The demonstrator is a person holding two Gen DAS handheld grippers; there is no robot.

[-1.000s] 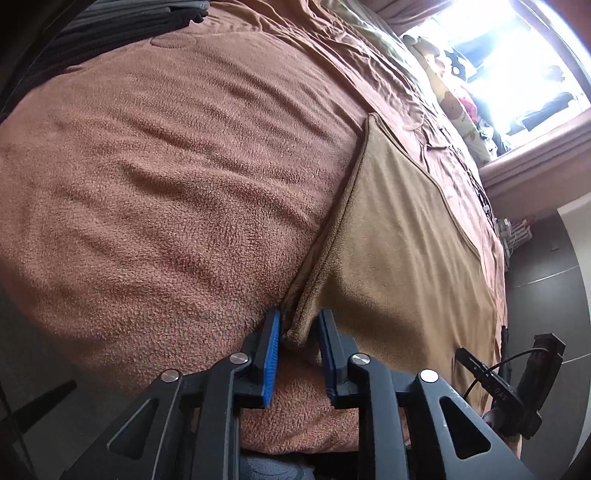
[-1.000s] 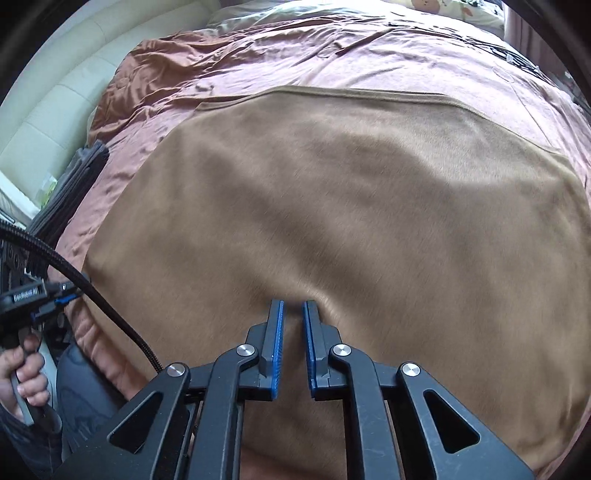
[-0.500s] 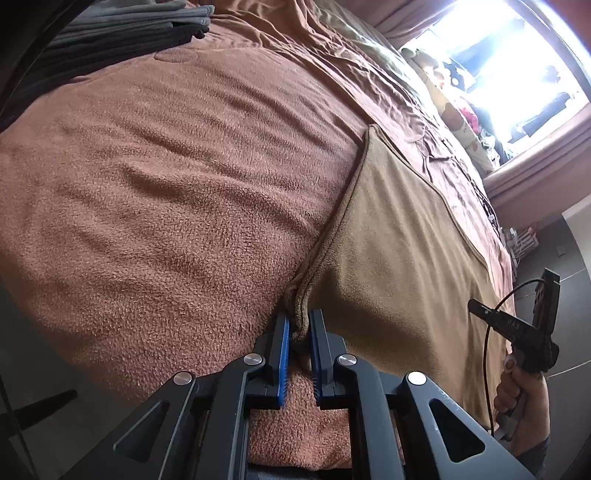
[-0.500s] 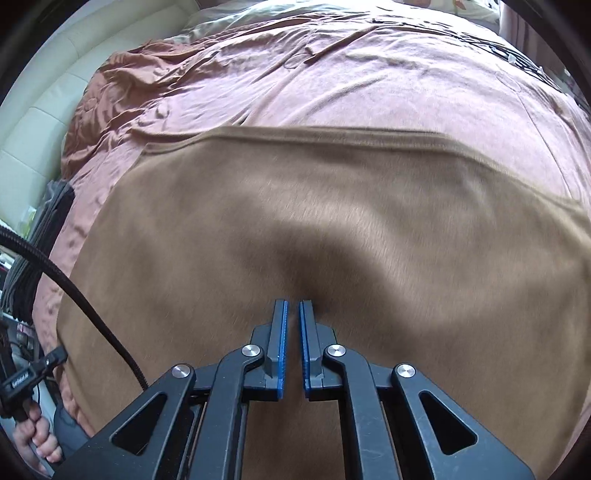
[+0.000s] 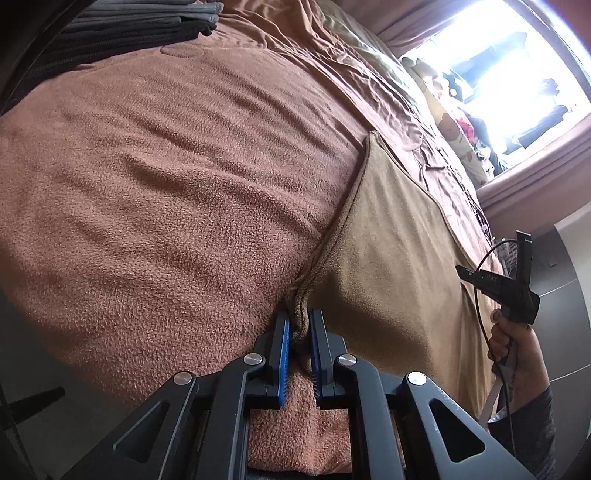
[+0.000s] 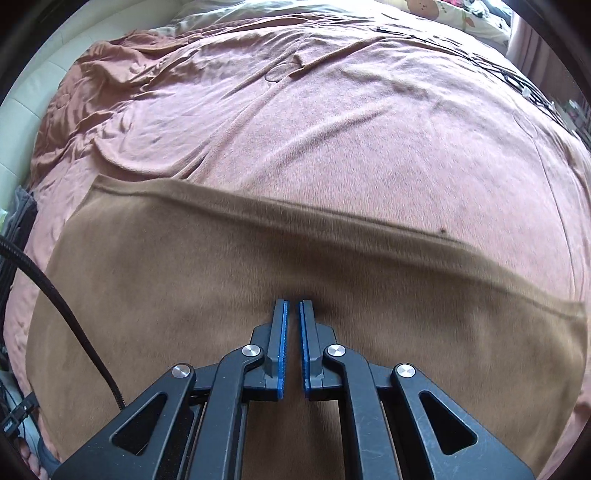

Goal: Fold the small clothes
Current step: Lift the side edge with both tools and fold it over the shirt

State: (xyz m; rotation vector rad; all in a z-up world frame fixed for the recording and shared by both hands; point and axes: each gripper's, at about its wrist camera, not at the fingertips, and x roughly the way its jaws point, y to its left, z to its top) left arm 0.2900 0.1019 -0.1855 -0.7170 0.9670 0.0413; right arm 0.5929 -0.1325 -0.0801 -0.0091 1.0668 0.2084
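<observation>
A tan-brown cloth (image 5: 399, 236) lies spread on a reddish-brown bed blanket (image 5: 166, 192). My left gripper (image 5: 300, 325) is shut on the cloth's near left corner, whose bunched hem shows between the blue pads. In the right wrist view the same cloth (image 6: 184, 280) fills the lower half, its far hem running across the middle. My right gripper (image 6: 292, 306) is closed down to a narrow gap on the cloth's near edge, and the fabric dips toward it. The right gripper and the hand holding it also show in the left wrist view (image 5: 513, 295).
A stack of folded dark grey clothes (image 5: 147, 22) sits at the far left of the bed. Patterned pillows (image 5: 454, 125) lie by a bright window. A black cable (image 6: 62, 306) runs at the left. A cream headboard (image 6: 33, 96) borders the blanket.
Both grippers closed on the cloth's near edge, the left one from clearly open. The cloth has slid toward me, so more blanket shows beyond its far hem.
</observation>
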